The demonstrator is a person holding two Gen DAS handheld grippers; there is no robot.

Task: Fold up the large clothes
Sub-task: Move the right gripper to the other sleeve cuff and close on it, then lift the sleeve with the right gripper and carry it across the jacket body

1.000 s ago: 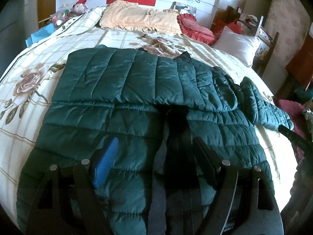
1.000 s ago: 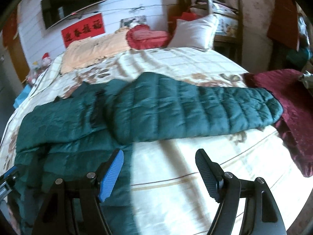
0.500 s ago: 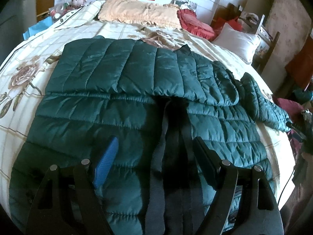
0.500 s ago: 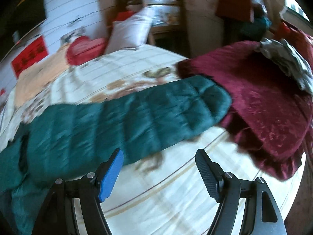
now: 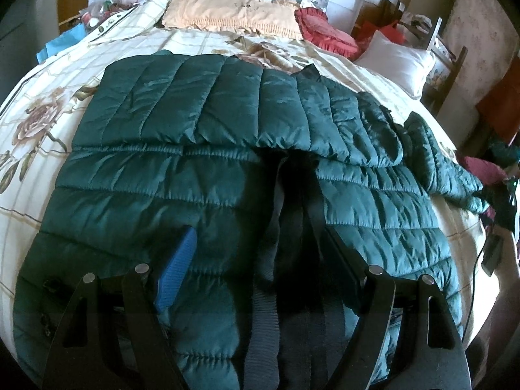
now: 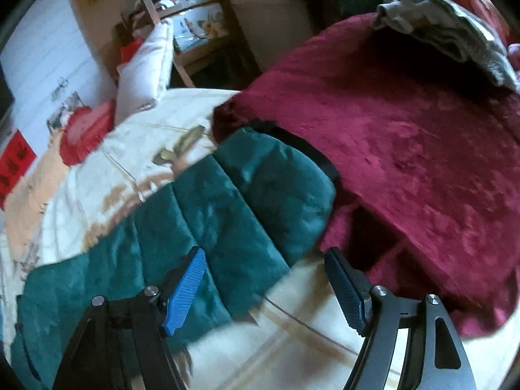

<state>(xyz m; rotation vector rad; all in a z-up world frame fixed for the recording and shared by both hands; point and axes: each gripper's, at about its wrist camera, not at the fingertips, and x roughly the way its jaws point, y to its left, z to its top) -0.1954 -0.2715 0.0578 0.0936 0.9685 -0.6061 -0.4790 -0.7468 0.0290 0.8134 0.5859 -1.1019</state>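
A bed (image 5: 58, 74) with a cream floral cover is seen ahead of both grippers. A dark green quilted jacket (image 5: 195, 169) is spread flat on it, directly below and beyond the left gripper (image 5: 260, 260), whose jaws are held wide apart with nothing gripped. Its sleeve (image 6: 227, 208) is stretched out beneath the right gripper (image 6: 265, 279), also wide open and empty. A maroon blanket (image 6: 406, 149) is heaped beyond and right of that gripper.
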